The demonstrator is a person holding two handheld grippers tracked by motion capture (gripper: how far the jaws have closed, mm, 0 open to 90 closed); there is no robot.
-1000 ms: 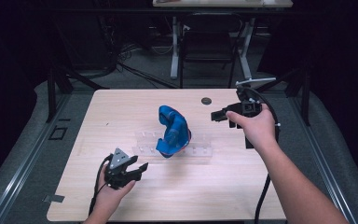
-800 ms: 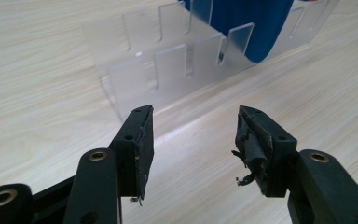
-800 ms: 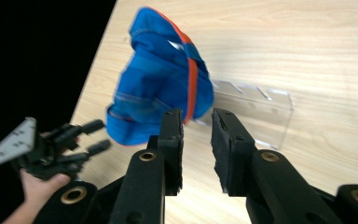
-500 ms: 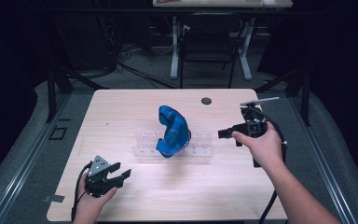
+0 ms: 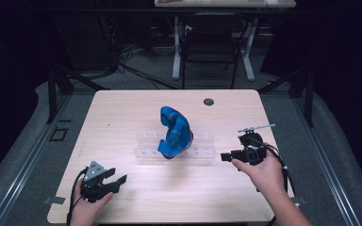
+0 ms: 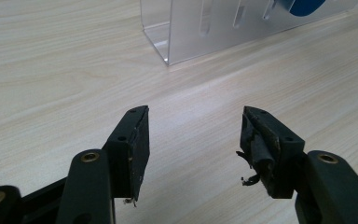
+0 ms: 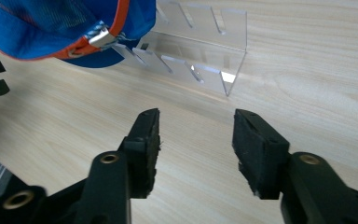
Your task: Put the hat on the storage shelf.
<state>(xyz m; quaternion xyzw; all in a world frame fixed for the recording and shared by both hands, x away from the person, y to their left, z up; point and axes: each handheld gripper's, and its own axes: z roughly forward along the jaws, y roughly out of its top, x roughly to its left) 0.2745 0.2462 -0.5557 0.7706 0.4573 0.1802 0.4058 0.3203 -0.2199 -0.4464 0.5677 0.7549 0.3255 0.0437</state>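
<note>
You work at a pale wooden table (image 5: 122, 117) on grey floor (image 5: 37, 122); dark surroundings, a white-legged desk (image 5: 212, 42) behind.

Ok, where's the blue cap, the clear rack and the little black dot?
blue cap (image 5: 175, 132), high view, its crown
clear rack (image 5: 202, 145), high view, its right part
black dot (image 5: 209, 101), high view, its middle

The right tongs (image 7: 196, 149) had just been opening, jaws wide with nothing between them, low over the pale wooden tabletop (image 7: 307, 70). Ahead, a blue cap with orange trim (image 7: 70, 28) rested on a clear slotted acrylic rack (image 7: 200, 51).
</note>
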